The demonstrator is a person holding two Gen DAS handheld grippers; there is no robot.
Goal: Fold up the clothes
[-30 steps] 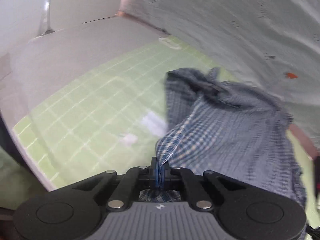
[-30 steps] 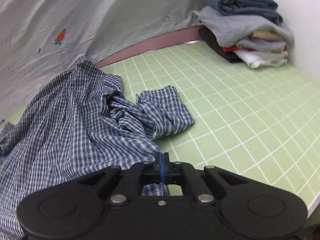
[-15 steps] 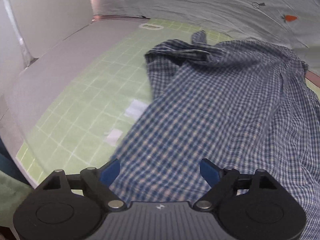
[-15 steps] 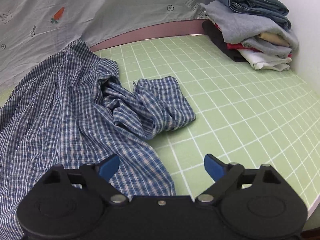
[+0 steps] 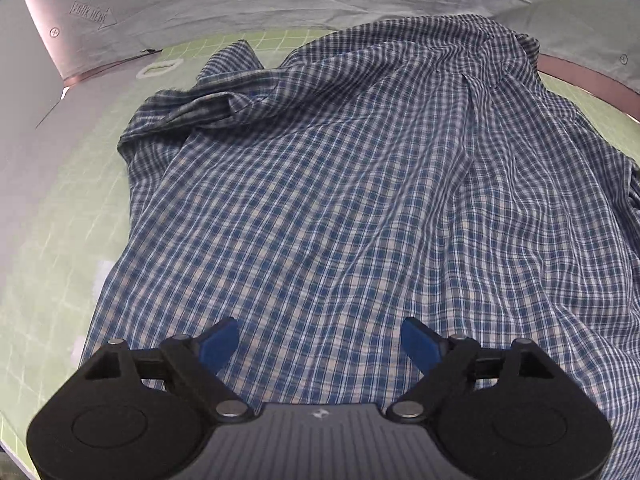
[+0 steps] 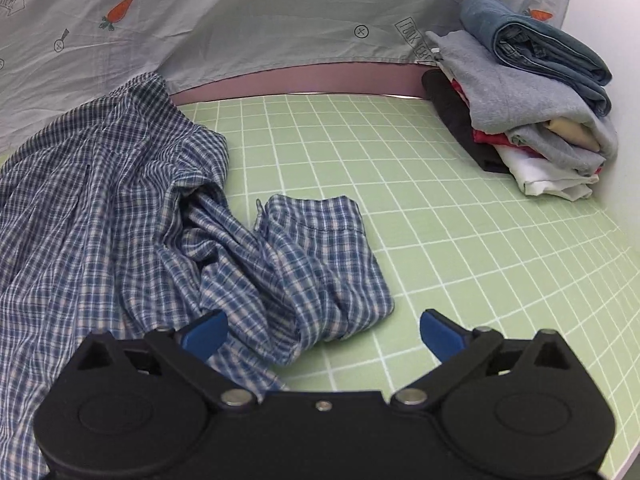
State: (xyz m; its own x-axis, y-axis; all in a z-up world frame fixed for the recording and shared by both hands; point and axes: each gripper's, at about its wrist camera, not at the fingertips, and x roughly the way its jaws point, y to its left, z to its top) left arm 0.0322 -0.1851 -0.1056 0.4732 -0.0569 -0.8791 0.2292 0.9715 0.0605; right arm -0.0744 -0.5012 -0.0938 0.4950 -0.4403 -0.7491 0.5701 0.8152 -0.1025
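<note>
Blue-and-white checked cotton makes up the crumpled button-up shirt that lies spread over the pale green cutting mat with a white grid covering the tabletop. In the left wrist view the shirt's body fills most of the frame, rumpled into long diagonal creases, with one bunched sleeve lying at the far left and the collar end reaching towards the grey bed sheet printed with small orange carrots that hangs behind the tabletop. The left tongs hover low over the near hem of the shirt with their blue-tipped jaws spread wide; the cloth lies beneath the gap and nothing is pinched. The jaws have just been opening, and no fabric sits between the pads. In the right wrist view the other sleeve lies twisted and folded out to the right of the shirt's body, its cuff end flat on the mat. The right tongs are likewise spread to their widest, having just opened, with the left tip over checked cloth and the right tip over bare mat, gripping nothing. A stack of folded clothes, denim and grey knit on top, sits at the far right corner, well apart from the shirt.
</note>
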